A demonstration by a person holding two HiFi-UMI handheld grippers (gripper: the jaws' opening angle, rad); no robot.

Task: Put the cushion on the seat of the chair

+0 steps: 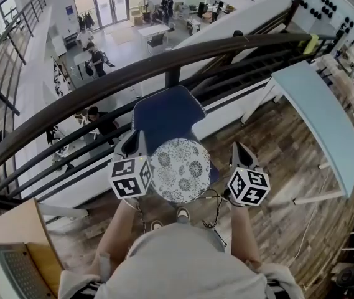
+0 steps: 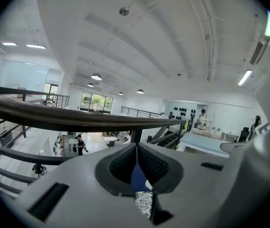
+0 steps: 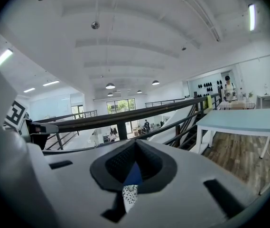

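Note:
In the head view a blue chair (image 1: pixel 164 114) stands against the railing, and a round white cushion (image 1: pixel 180 170) with a dark flower pattern lies on its seat. My left gripper (image 1: pixel 131 139) is at the cushion's left edge, its marker cube overlapping the rim. The right gripper (image 1: pixel 240 149) hangs a little to the right of the cushion, apart from it. Both point toward the railing. In the left gripper view the left gripper (image 2: pixel 135 146) shows its jaws meeting at the tips, with slivers of chair (image 2: pixel 137 177) and cushion (image 2: pixel 144 201) below. My right gripper (image 3: pixel 135 144) looks the same, over the cushion (image 3: pixel 130 194). Neither holds anything.
A dark curved railing (image 1: pixel 164 58) runs right behind the chair, with a drop to a lower floor where people walk. A pale blue table (image 1: pixel 320 117) stands at the right on the wood floor. A wooden desk (image 1: pixel 9 235) with a laptop (image 1: pixel 18 270) is at my lower left.

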